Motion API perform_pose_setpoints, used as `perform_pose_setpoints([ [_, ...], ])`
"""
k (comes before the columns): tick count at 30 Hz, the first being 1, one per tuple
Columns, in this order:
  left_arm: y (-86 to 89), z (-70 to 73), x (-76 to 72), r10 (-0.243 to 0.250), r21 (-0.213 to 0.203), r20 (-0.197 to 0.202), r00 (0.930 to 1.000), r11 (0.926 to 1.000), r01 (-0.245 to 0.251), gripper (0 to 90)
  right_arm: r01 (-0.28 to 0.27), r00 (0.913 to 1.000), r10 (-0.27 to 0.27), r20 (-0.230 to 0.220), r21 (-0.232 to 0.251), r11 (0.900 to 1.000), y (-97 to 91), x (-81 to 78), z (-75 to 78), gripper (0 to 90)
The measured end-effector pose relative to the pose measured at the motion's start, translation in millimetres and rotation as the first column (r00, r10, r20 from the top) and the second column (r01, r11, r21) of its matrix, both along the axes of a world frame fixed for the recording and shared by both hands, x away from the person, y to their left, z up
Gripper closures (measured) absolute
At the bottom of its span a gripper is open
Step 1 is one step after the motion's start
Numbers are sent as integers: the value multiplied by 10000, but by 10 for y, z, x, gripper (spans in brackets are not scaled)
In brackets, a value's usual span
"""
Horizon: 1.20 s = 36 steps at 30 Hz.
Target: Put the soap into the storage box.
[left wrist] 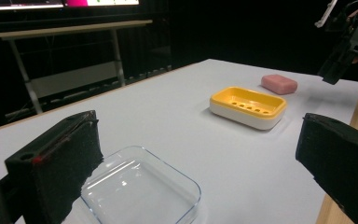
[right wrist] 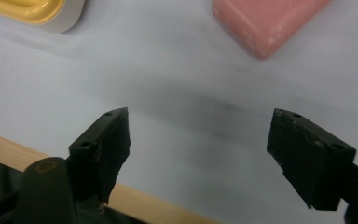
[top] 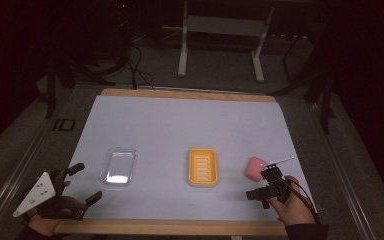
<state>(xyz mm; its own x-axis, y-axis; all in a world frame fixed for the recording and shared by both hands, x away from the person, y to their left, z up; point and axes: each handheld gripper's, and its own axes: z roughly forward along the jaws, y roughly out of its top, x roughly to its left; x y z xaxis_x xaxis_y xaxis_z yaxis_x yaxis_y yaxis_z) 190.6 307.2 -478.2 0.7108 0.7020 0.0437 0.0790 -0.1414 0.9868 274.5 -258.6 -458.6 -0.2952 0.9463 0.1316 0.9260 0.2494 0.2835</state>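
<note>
A pink soap bar (top: 255, 168) lies on the white table cover at the right. To its left stands a yellow soap dish (top: 203, 167), and farther left a clear plastic tray (top: 117, 167). My right gripper (top: 261, 184) hovers just in front of the soap, open and empty. In the right gripper view the soap (right wrist: 268, 21) lies beyond the spread jaws of the gripper (right wrist: 200, 123), with a corner of the dish (right wrist: 32, 11) at top left. My left gripper (top: 86, 184) is open near the front left edge, with the clear tray (left wrist: 140, 191) just past its left jaw.
The white cover (top: 180, 125) lies over a wooden table whose front edge (top: 180, 227) runs just under both hands. Table legs and cables stand on the dark floor behind. In the left gripper view the dish (left wrist: 248, 106), soap (left wrist: 279, 84) and right gripper (left wrist: 349, 42) line up.
</note>
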Motion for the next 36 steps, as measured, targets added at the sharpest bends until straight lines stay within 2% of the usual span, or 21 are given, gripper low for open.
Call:
perform_pose_setpoints([
  [2,0,0,-1,40,8,3,10000,10000,-40,4,369,9983,-368,-458,1,9993,24,10,-12,227],
  [4,-1,-1,-1,35,5,-15,10000,10000,-35,4,513,9942,-524,-936,-145,9986,63,20,-36,236],
  [7,-3,0,-3,26,22,4,10000,10000,-26,4,713,9890,-785,-1251,-611,9956,117,38,-67,237],
  [9,-4,-2,-4,55,79,17,10000,10000,-55,4,818,9844,-914,-1503,-689,9943,139,56,-89,238],
  [10,-5,-3,-4,73,74,22,10000,9999,-73,4,777,9852,-884,-1467,-776,9940,149,62,-102,238],
  [11,-4,-3,-3,87,76,16,10000,9999,-87,4,772,9814,-904,-1696,-829,9936,163,69,-121,238],
  [12,-3,-3,-2,87,75,11,10000,9999,-87,4,718,9729,-901,-2130,-926,9931,175,75,-152,237],
  [15,0,-3,2,110,113,6,9999,9999,-110,4,704,9631,-939,-2522,-1009,9924,207,96,-195,216],
  [16,0,-4,2,115,105,10,9999,9999,-115,4,777,9632,-1028,-2483,-1091,9910,223,105,-199,214],
  [19,3,-1,-2,119,107,10,9999,9999,-119,4,1026,9485,-1300,-2888,-1083,9888,253,140,-209,197],
  [20,3,-1,-2,119,107,10,9999,9999,-119,4,1026,9485,-1300,-2888,-1083,9888,253,140,-209,197],
  [21,5,-1,-2,119,134,5,9999,9998,-119,4,1240,9403,-1509,-3050,-1057,9866,263,176,-200,193],
  [24,4,-1,-3,121,119,9,9999,9999,-121,4,1522,9392,-1751,-2953,-989,9834,270,210,-186,187],
  [25,4,0,-4,119,119,25,9999,9999,-119,4,1769,9358,-2005,-2900,-1056,9786,275,250,-178,187],
  [27,5,0,-6,117,122,28,9999,9999,-118,4,1938,9345,-2211,-2789,-1222,9734,283,292,-183,191],
  [31,7,2,-8,106,-19,16,9999,9999,-106,4,2304,9226,-2680,-2776,-1608,9597,299,382,-206,197],
  [33,12,3,-9,109,-3,20,9999,9999,-109,4,2395,9239,-2755,-2654,-1603,9576,301,427,-207,208],
  [34,10,3,-10,113,-17,12,9999,9999,-113,4,2288,9288,-2700,-2537,-1803,9566,310,443,-207,220],
  [36,10,3,-12,90,-39,14,10000,10000,-90,4,2192,9295,-2671,-2542,-2015,9546,320,470,-222,227],
])
